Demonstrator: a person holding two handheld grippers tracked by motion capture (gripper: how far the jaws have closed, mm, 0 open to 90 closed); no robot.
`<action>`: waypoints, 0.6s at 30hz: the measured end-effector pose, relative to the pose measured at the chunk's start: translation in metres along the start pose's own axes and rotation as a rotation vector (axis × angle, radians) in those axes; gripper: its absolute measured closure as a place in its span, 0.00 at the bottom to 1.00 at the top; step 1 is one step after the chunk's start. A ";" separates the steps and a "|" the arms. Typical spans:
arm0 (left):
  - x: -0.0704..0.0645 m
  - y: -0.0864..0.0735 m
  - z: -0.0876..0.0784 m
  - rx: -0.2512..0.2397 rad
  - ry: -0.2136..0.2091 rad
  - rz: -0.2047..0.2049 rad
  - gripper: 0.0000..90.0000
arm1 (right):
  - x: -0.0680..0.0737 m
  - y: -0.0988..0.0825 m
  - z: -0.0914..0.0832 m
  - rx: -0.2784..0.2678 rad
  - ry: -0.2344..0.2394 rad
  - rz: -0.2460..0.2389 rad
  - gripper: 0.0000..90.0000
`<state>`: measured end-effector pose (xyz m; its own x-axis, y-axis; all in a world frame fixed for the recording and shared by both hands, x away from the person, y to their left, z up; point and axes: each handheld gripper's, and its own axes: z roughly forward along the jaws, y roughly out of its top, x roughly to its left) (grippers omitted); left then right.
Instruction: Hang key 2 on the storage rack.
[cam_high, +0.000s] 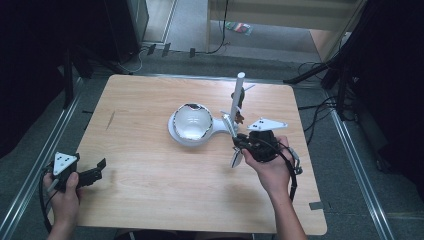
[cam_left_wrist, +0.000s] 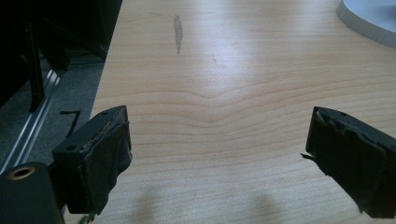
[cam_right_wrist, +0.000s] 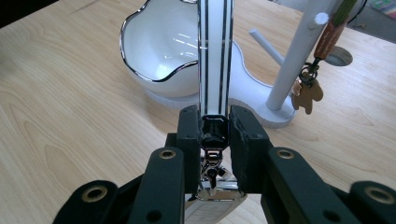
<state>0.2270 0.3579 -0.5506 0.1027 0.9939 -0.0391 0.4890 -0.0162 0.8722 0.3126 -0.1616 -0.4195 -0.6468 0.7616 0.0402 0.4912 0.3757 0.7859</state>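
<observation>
My right gripper (cam_right_wrist: 215, 135) is shut on the black clasp of a white lanyard strap with black stripes (cam_right_wrist: 215, 56); the strap runs up and away from the jaws, and a metal clip with a card hangs below them. In the high view the right gripper (cam_high: 241, 143) is just in front of a white stand (cam_high: 220, 125) with an upright post (cam_high: 237, 95) and a glossy white bowl (cam_high: 192, 122). A keychain with a gingerbread charm (cam_right_wrist: 308, 93) hangs on the post (cam_right_wrist: 294, 70). My left gripper (cam_high: 100, 169) rests open near the table's left front edge, nothing between its fingers (cam_left_wrist: 100, 154).
The wooden table (cam_high: 150, 190) has a dark smear (cam_left_wrist: 178, 31) at the left rear. The stand's white base edge (cam_left_wrist: 369, 18) lies far right of the left gripper. A metal rail (cam_high: 35, 170) and grey floor run along the table's left side.
</observation>
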 end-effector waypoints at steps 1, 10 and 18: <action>0.000 0.000 0.000 -0.001 0.000 0.000 0.08 | -0.001 0.000 0.000 -0.001 -0.003 0.006 0.84; 0.000 0.000 0.000 0.001 -0.002 0.002 0.08 | -0.013 0.005 0.002 0.000 -0.027 0.021 0.84; 0.000 0.000 0.000 0.001 -0.003 0.000 0.08 | -0.024 0.007 0.007 0.004 -0.040 0.041 0.84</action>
<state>0.2270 0.3583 -0.5506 0.1050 0.9936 -0.0406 0.4898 -0.0161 0.8717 0.3358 -0.1738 -0.4195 -0.6021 0.7970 0.0478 0.5194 0.3455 0.7816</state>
